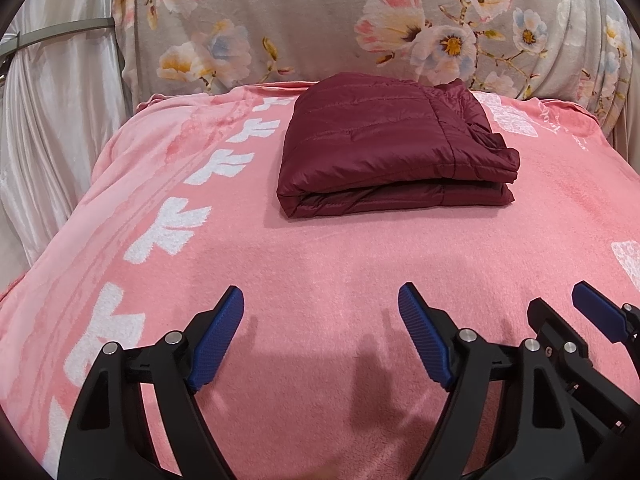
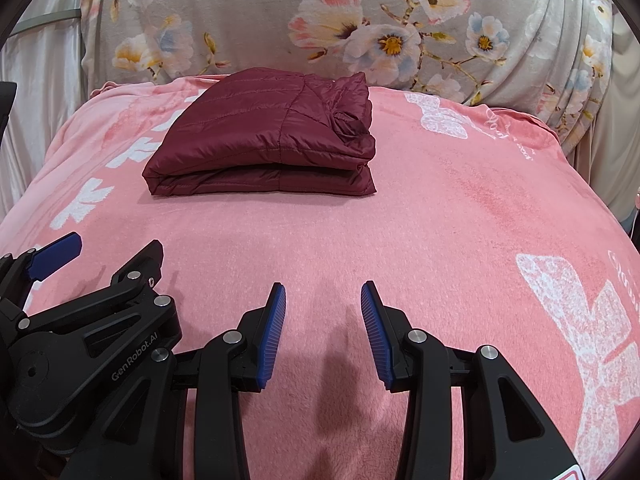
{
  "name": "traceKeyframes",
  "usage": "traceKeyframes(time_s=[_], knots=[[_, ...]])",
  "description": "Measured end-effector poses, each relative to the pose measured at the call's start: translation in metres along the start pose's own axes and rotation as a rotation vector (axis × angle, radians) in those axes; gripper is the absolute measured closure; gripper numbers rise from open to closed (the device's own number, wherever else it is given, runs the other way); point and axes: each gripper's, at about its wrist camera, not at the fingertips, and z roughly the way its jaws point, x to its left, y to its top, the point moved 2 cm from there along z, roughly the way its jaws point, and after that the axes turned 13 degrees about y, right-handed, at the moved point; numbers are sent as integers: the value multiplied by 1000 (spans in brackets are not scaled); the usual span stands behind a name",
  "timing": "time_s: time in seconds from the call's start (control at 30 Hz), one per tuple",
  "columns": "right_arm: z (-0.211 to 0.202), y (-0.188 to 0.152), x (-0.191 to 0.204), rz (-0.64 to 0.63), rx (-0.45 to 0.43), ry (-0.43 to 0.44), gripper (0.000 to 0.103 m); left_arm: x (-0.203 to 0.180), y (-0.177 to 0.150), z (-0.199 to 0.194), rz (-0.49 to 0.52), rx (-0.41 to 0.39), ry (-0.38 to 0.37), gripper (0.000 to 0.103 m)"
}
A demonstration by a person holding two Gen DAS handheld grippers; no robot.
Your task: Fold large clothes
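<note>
Both my grippers empty, left gripper [image 1: 320, 300] fingers wide apart, right gripper [image 2: 323, 298] fingers part-open, folded maroon jacket [image 1: 394, 146] well ahead on pink blanket [image 1: 320, 256]

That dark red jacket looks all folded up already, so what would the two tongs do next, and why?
Probably just draw both tongs back and stop. The jacket lies folded in a compact stack on the pink blanket. The left tongs and the right tongs both stand open and empty, well short of it, so little folding seems left.
</note>
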Motion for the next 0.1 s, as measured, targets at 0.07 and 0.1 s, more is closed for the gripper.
traceKeyframes(time_s=[0.07, 0.1], knots=[[0, 0, 0, 0, -1, -1, 62, -1, 2, 0, 1, -2, 1, 28], [0, 0, 0, 0, -1, -1, 62, -1, 3, 0, 0, -3, 0, 28]])
